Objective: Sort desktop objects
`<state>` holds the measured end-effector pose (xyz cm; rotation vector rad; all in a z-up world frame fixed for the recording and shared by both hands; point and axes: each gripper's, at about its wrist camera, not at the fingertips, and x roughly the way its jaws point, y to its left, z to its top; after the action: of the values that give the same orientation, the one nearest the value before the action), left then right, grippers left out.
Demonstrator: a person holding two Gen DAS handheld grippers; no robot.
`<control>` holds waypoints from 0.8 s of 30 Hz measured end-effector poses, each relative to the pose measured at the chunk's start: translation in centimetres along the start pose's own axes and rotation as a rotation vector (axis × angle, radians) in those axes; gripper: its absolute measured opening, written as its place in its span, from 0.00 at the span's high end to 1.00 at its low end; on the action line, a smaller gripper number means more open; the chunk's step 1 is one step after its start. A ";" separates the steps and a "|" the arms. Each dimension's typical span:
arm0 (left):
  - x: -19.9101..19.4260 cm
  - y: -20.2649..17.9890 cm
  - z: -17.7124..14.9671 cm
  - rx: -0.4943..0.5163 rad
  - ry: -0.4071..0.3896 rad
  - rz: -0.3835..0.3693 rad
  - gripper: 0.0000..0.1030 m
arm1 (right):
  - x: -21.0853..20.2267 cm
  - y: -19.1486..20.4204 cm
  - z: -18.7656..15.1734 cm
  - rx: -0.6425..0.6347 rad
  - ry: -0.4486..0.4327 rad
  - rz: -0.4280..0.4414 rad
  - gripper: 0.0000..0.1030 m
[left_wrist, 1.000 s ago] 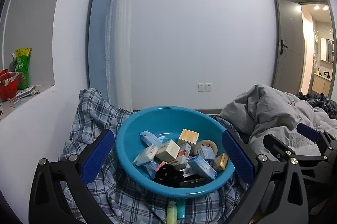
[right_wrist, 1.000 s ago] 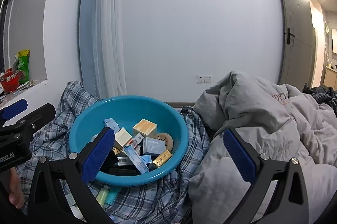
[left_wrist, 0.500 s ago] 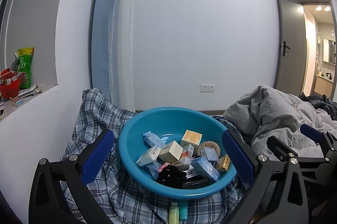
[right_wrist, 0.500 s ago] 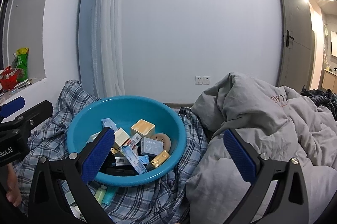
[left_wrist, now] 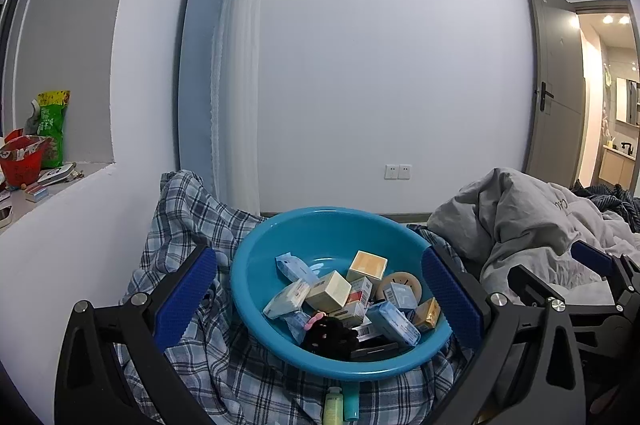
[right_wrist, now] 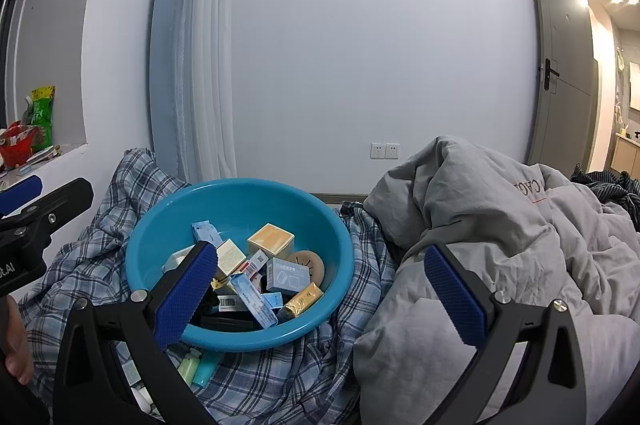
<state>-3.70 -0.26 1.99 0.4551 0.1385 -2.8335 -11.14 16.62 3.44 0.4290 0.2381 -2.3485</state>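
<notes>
Blue basin (left_wrist: 256, 281) of small boxes (left_wrist: 331, 289) — ahead of both claws.
Left gripper (left_wrist: 318, 301) spread apart, framing basin; right gripper (right_wrist: 320, 295) likewise apart, empty — basin toward its left finger.

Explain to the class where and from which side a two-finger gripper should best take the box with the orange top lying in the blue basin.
Probably from above, closing on two opposite side walls of the box with the orange top. It sits high on the pile at the back of the blue basin, top face exposed, flat walls suiting the pads. Neighbouring cartons crowd its front, so a sideways approach looks blocked.
</notes>
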 end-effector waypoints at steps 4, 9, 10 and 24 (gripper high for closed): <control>0.1 0.0 -0.1 -0.002 0.005 -0.001 0.00 | 0.0 -0.1 0.0 0.003 -0.002 0.001 0.00; 0.2 0.0 -0.2 0.001 0.010 0.000 0.00 | 0.0 0.0 0.0 0.003 -0.001 0.003 0.00; 0.2 -0.1 -0.2 0.003 0.012 0.000 0.00 | 0.0 0.0 0.0 0.002 -0.001 0.002 0.00; 0.2 -0.4 -0.3 0.013 0.013 0.005 0.00 | -0.1 -0.1 0.1 0.001 0.000 0.002 0.00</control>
<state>-3.88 0.16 1.66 0.4757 0.1206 -2.8283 -11.16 16.69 3.55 0.4297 0.2368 -2.3471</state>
